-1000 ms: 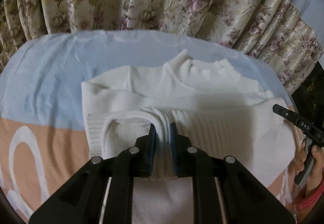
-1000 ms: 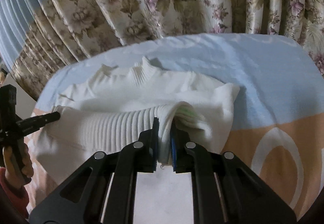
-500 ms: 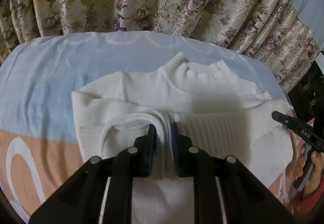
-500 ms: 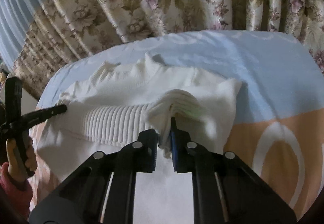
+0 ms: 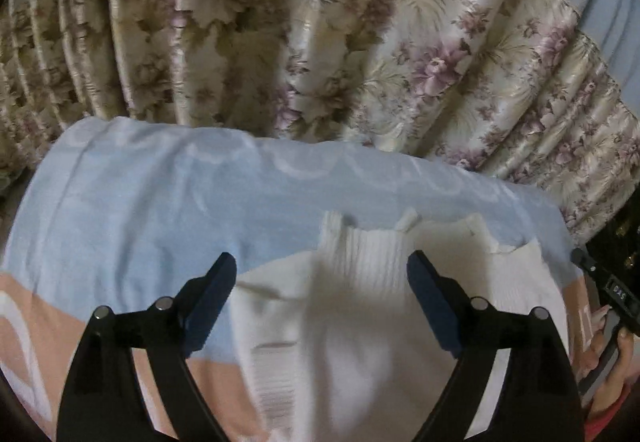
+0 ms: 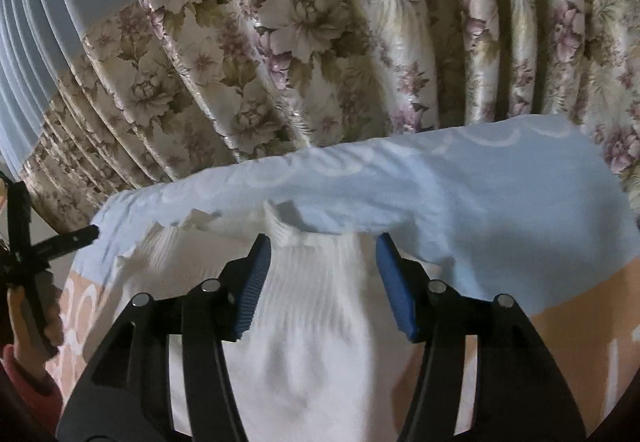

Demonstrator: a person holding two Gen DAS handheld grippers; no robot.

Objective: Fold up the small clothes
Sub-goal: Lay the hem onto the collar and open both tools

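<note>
A white ribbed knit sweater lies folded on the blue and peach bedspread. Its ribbed hem edge now lies at the far side, near the collar. My left gripper is open, its blue pads spread wide just above the sweater's left part, holding nothing. In the right wrist view the same sweater lies under my right gripper, which is open and empty over the ribbed edge. Each view shows the other hand-held gripper at its edge.
Floral curtains hang right behind the bed's far edge. The bedspread stretches blue at the back and peach with white rings at the front. The person's hand with the left tool shows at the left of the right wrist view.
Both grippers carried the sweater's ribbed hem forward over the body, then opened and let it go. The hem now rests near the collar and both grippers have tilted upward.
</note>
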